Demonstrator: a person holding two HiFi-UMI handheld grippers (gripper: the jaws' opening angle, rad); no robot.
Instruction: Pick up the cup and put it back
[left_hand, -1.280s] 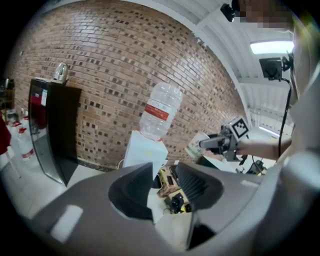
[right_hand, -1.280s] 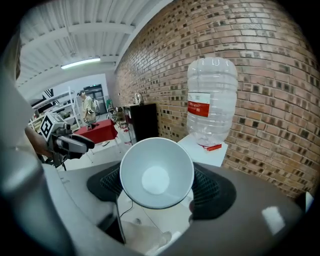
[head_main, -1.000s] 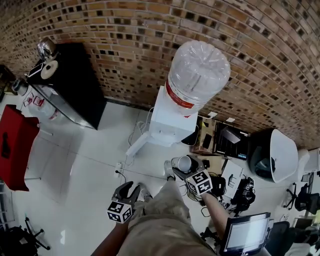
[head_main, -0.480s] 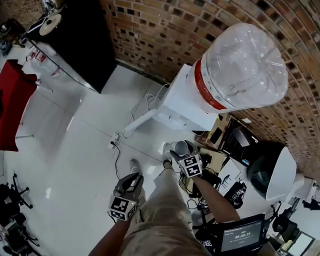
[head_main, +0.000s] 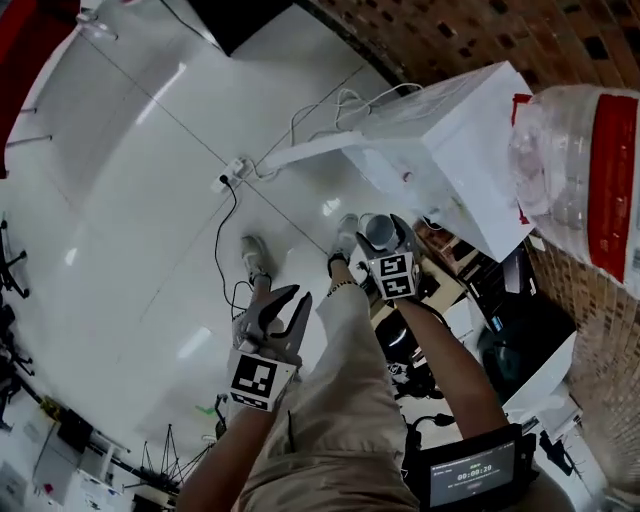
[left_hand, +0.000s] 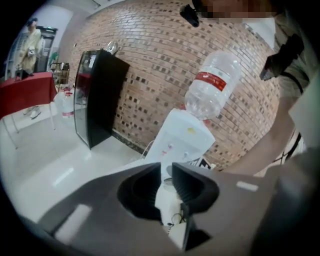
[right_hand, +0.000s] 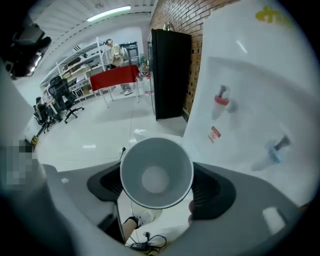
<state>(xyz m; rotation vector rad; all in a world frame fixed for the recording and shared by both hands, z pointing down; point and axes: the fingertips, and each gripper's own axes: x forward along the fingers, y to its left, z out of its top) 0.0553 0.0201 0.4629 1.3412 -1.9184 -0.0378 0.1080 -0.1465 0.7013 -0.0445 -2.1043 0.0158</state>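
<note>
**Right tool** (right_hand: 159, 192): clamped on the paper cup (right_hand: 156, 170), one pad pressing on each side of the cup wall. The cup is empty, with its mouth turned toward the tool's own camera. It is held in the air, clear of every surface, before the front of the water dispenser (right_hand: 250, 90).

**Left tool** (head_main: 285, 300): carries nothing. Its jaws have just been closing and now stand all but together, with only a sliver of gap and nothing in it. It hangs beside the person's leg, well apart from the cup.

**Surroundings:**
- A red tap (right_hand: 220, 102) and a blue tap (right_hand: 272, 152) sit on the dispenser face, above and to the right of the cup.
- An upturned water bottle (head_main: 585, 150) stands on top of the dispenser.
- The white floor (head_main: 130, 200) lies below, with a cable (head_main: 232, 190) trailing from the dispenser.
- A brick wall (left_hand: 165, 55) and a black cabinet (left_hand: 97, 95) stand behind.

**Change noted:** over the last second the head view has tipped far more steeply toward the floor. The dispenser has swung to the upper right of that view. The cup has stayed in the same clamp throughout.

**Assessment:** the pick-up is done and the putting back remains. The downward turn suggests a low resting place, which no view shows yet. The grip looks secure, though the thin cup wall would likely buckle if squeezed harder.
</note>
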